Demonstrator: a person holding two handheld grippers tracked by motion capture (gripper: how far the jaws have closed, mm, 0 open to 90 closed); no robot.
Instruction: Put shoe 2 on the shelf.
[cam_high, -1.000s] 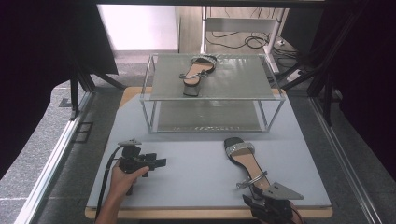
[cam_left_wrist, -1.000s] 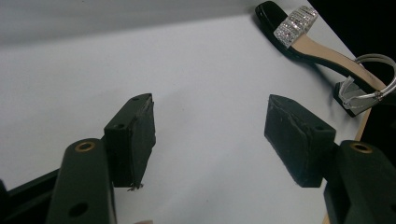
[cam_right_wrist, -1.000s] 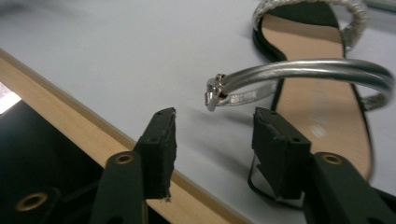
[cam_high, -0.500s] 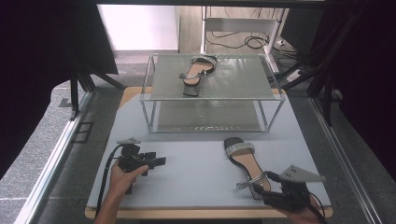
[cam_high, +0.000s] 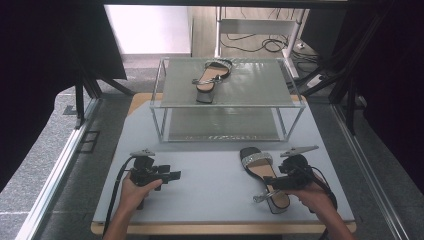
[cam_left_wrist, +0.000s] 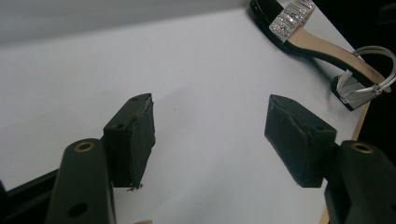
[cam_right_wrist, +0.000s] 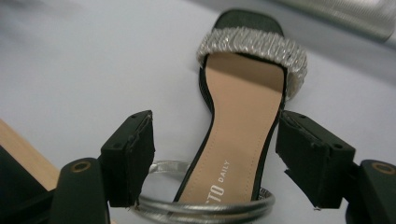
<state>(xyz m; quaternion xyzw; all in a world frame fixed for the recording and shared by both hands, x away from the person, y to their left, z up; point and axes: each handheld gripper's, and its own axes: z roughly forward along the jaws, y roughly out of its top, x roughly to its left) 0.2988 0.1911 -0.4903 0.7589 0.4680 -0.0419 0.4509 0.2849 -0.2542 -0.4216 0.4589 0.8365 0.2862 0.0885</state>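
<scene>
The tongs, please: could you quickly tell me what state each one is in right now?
Left tongs: open, holding nothing, above bare table.
Right tongs: open, jaws on either side of the sandal, not closed on it.

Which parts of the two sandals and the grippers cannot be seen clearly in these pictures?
- Near sandal: in the right gripper view the bottom edge cuts off its heel, and the insole print is only partly readable.
- Same sandal in the left gripper view: the top edge cuts its toe.
- Sandal on the shelf: too small in the high view for strap details.
- Right gripper: in the high view, its jaws blend into the sandal.
</scene>
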